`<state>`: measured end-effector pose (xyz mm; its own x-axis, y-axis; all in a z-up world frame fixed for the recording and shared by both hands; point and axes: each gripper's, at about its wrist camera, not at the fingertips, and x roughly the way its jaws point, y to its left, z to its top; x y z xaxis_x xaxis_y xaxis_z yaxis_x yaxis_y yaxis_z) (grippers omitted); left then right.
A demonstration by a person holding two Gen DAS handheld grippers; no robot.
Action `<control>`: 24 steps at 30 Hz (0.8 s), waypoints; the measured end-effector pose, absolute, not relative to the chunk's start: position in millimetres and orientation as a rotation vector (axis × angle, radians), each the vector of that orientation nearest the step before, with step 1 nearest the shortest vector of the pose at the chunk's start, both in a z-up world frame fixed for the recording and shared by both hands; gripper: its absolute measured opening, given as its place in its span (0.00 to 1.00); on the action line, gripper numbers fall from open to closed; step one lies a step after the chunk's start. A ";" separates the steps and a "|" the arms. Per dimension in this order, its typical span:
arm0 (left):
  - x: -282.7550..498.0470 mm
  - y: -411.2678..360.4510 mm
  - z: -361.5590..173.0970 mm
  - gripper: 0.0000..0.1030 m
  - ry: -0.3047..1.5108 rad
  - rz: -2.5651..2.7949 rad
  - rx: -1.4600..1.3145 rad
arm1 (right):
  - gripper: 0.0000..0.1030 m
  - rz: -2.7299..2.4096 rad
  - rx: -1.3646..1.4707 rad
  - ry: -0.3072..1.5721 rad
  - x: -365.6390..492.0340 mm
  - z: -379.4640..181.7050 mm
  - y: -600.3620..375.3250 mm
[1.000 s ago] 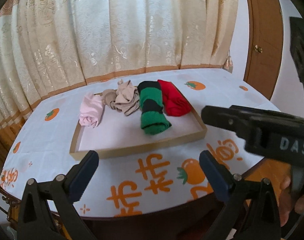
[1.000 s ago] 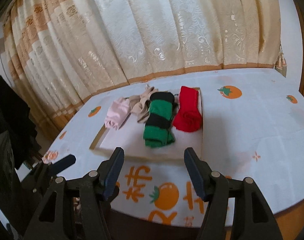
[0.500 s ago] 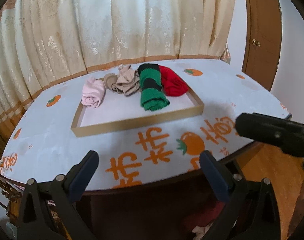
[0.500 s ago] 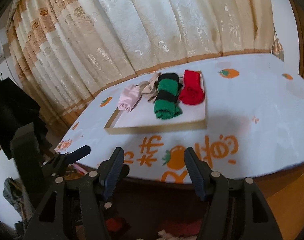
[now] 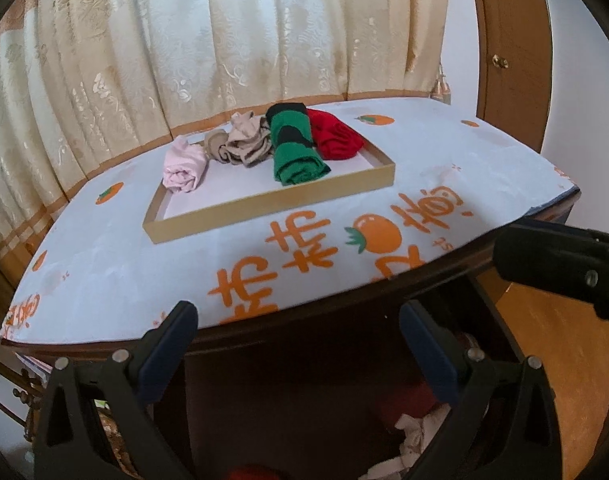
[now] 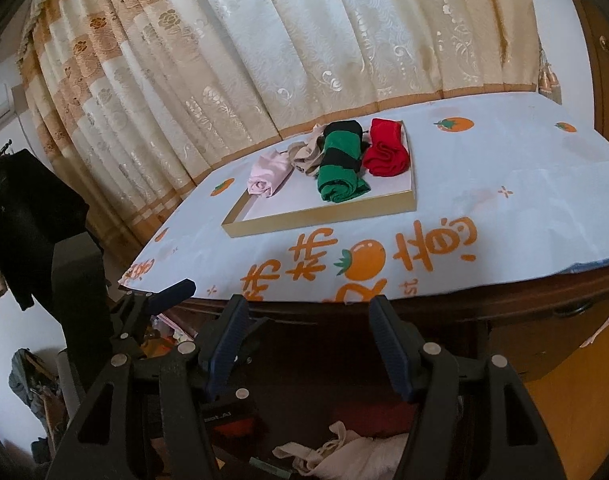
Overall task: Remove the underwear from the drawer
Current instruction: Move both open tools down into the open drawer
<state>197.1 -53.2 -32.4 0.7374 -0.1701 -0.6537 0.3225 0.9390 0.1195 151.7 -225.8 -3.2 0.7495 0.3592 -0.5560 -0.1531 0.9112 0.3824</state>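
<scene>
Left gripper [image 5: 296, 336] black with blue pads, jaws spread wide, nothing between them, hanging over the dark front edge of the table [image 5: 104, 280]. Right gripper [image 6: 308, 340] same build, jaws spread about halfway, nothing pinched; it also shows as a blurred black bar at the right edge of the left wrist view. Table covered with a pale blue cloth printed with orange tomatoes and orange characters [image 6: 484, 200]. On the cloth sits a shallow tan cardboard tray with a white floor [image 5: 264, 208], holding rolled garments in a row: pale pink roll [image 5: 183, 166] at the left, crumpled beige-brown bundle [image 5: 244, 144] next, green roll with black stripes [image 5: 294, 148], red roll [image 5: 336, 138] at the right. Green and red rolls touch; beige bundle touches the green roll. Below the table edge an open dark wooden drawer [image 6: 444, 364] with loose clothing inside: cream-white crumpled piece [image 6: 344, 456] and something red [image 6: 368, 416], partly hidden by the gripper arms; cannot tell which is underwear. Cream floral curtains [image 6: 304, 40] behind the table, brown wooden door [image 5: 512, 40] at right.
</scene>
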 end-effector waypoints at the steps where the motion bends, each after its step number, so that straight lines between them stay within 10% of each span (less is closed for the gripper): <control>1: 194.3 -52.6 -33.5 0.99 0.691 -0.274 0.230 | 0.63 0.281 0.320 0.663 148.4 -3.6 -225.0; 24: 155.1 -33.4 -67.9 0.99 0.735 -0.244 0.217 | 0.63 0.223 0.336 0.680 107.9 -40.2 -228.7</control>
<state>155.1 -33.4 -67.9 0.7158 -0.1431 -0.6835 0.2943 0.9494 0.1095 107.9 -228.7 -40.2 0.7572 0.3091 -0.5754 -0.0921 0.9227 0.3745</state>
